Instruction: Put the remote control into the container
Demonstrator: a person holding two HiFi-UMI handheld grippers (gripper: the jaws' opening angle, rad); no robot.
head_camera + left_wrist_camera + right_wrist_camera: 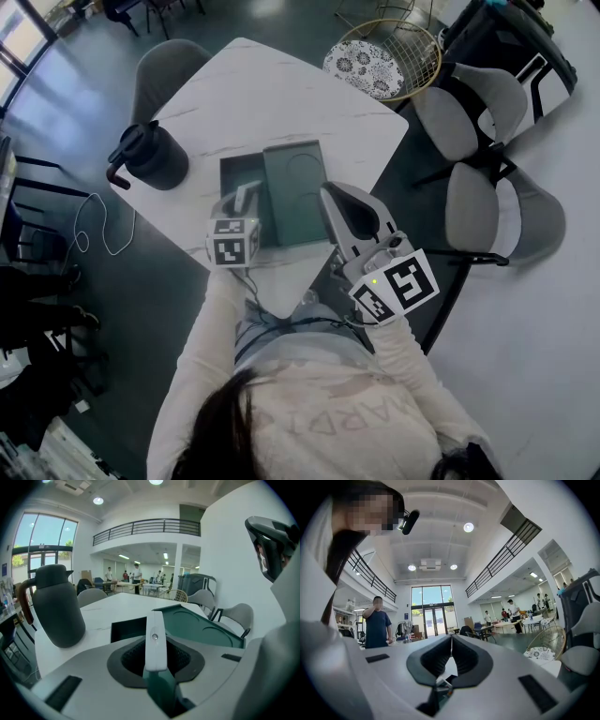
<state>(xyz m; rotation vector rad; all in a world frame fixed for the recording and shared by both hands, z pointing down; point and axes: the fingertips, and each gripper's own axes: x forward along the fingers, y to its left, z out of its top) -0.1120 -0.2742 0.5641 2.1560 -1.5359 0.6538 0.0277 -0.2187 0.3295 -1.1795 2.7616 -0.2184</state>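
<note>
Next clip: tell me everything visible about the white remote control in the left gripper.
The slim white plastic remote control is seen edge-on, with a small round silvery dot on its narrow end face. The left gripper is shut on it, dark ribbed pads pressing both broad sides; nothing else appears to touch it. It points toward the opening of the dark green container on the white table, not yet inside. Its buttons are not visible.

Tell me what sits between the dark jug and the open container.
Nothing: only bare white tabletop separates the jug from the container, clearest in the head view.
</note>
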